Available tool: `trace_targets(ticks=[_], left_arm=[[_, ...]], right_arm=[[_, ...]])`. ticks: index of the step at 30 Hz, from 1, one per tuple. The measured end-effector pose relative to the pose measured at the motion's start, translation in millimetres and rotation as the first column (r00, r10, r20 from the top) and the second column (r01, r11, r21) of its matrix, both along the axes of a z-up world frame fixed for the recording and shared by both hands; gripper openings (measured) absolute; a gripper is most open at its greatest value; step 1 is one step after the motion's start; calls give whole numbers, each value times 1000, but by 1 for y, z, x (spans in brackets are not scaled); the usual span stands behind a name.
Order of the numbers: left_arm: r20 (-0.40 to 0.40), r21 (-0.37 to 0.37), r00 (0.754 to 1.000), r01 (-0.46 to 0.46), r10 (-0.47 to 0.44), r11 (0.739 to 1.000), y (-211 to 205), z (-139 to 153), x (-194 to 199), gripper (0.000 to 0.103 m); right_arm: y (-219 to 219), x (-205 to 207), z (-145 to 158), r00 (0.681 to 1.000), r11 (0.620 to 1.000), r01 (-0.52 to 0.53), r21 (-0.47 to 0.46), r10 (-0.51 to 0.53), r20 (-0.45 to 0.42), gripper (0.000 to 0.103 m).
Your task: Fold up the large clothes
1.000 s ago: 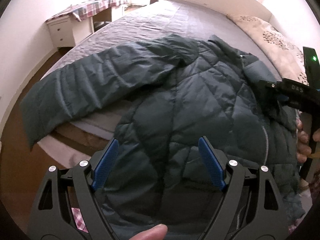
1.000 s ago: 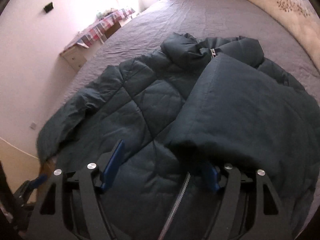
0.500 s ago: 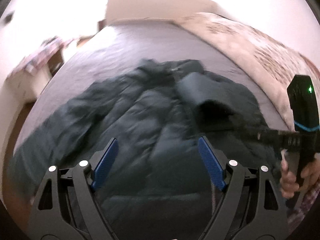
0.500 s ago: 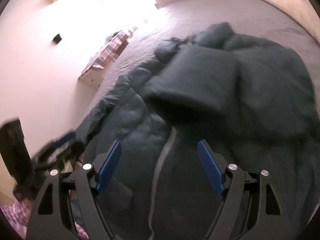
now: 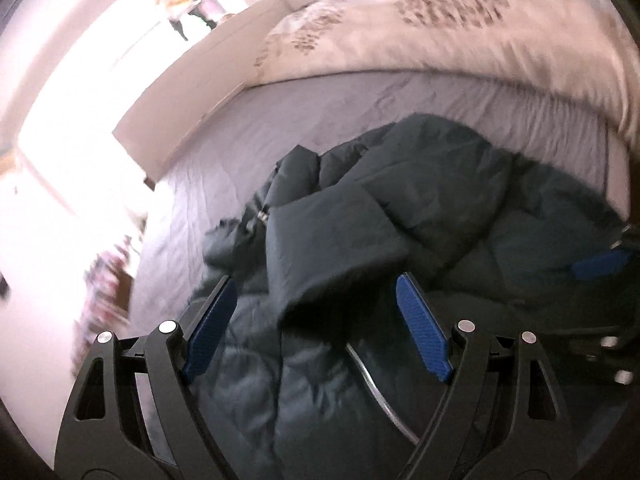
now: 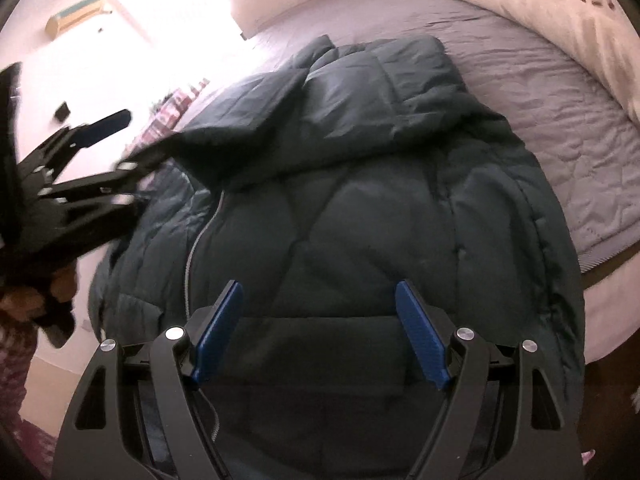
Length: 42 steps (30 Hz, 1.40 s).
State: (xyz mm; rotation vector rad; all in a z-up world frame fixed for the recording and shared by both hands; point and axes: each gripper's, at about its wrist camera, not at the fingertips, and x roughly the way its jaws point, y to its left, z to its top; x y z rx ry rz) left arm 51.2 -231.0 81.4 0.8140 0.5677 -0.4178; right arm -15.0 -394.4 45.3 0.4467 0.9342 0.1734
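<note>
A dark teal quilted puffer jacket (image 5: 420, 208) lies front up on the grey bed sheet (image 5: 280, 132), its zipper (image 6: 192, 256) running down the front. One sleeve (image 5: 324, 248) is folded across the chest. My left gripper (image 5: 316, 316) is open and empty, hovering above the sleeve cuff. My right gripper (image 6: 318, 320) is open and empty above the jacket's lower body (image 6: 360, 216). The left gripper also shows in the right wrist view (image 6: 100, 148), by the folded sleeve's end. One blue pad of the right gripper (image 5: 600, 266) shows at the left view's right edge.
A cream floral duvet (image 5: 460, 20) is bunched along the bed's far side, also in the right wrist view (image 6: 560, 12). The pale headboard (image 5: 192, 92) stands behind. The bed edge (image 6: 612, 292) drops off to the right of the jacket.
Both grippers swung to the right along the bed. The right gripper let go of the sleeve, which now lies folded across the jacket's chest. Both stay open.
</note>
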Motion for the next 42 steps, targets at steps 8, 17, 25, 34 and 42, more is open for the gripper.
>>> trace_targets(ticks=[8,17,25,34,42], left_arm=[[42,4,989,-140,140,990,-18,-8,36,37],[-260,-365,877,-477,405,800,89,31,83,1],[-286,-324,945,-252,160,912,75,27,44,80],[-80,27,997,-9,11,1000,-3,-6,24,81],[-108,10,989,-101,102,995,-20,-12,56,11]], right_arm=[[-19,-5,-6,999,995,38,89,-37,-8,77],[-16,-3,-5,999,996,39,77,-38,-16,77],[-13,2,-7,999,997,31,74,-29,-18,77],[-15,2,-10,1000,996,27,87,-26,-16,77],[-22,2,-14,1000,991,24,131,-23,-12,77]])
